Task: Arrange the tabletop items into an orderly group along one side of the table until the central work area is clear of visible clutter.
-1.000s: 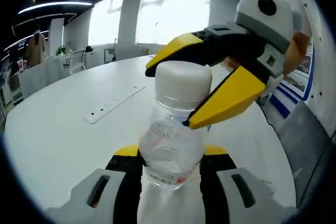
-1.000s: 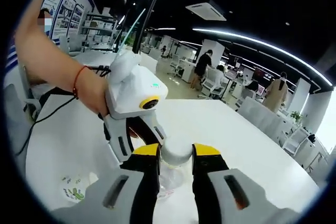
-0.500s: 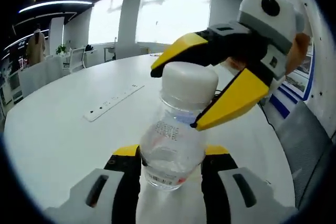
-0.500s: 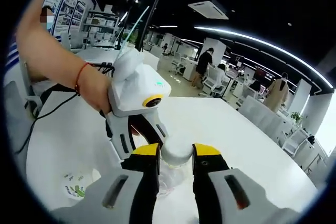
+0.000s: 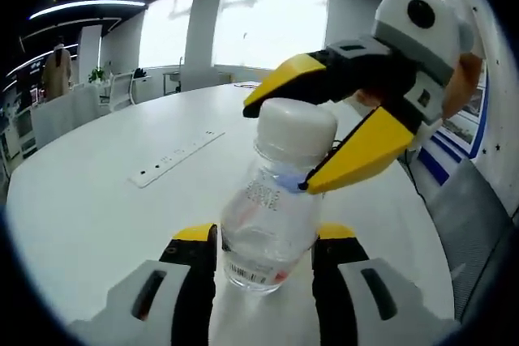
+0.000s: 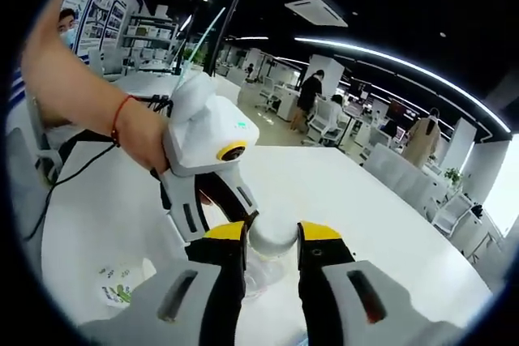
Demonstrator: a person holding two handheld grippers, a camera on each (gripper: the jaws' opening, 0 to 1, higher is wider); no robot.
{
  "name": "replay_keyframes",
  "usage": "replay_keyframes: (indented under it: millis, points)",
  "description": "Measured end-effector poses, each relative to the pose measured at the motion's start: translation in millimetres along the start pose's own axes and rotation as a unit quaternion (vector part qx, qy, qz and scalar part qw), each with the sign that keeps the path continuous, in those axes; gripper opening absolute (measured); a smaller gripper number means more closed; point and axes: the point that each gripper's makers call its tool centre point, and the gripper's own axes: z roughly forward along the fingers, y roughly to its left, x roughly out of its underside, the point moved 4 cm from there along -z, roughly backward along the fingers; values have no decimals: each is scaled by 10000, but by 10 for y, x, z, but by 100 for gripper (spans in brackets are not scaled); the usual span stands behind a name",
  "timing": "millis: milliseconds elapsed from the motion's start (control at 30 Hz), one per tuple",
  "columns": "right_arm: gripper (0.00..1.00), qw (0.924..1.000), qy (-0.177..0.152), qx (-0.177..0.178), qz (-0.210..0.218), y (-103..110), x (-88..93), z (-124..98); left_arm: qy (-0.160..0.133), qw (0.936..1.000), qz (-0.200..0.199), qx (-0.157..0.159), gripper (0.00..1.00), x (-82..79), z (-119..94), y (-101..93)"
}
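Bottle [image 5: 272, 216] stands near upright, body clamped by left claw [image 5: 265, 237], cap [image 5: 296, 124] by right claw [image 6: 272, 239].

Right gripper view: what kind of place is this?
Probably an open-plan office. Rows of desks with chairs run back under long ceiling light strips, posters line one wall, and the work happens on a big white meeting table.
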Motion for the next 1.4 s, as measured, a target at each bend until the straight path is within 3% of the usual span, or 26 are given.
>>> replay_keyframes:
  millis: [500, 1400]
  points:
    - [23, 10000, 7, 16, 32, -29, -5, 17, -69, 9999, -58, -50, 49, -23, -13, 18]
    - [42, 9983, -53, 70, 575, -151, -49, -103, -138, 9996, -181, -170, 60, -97, -174, -36]
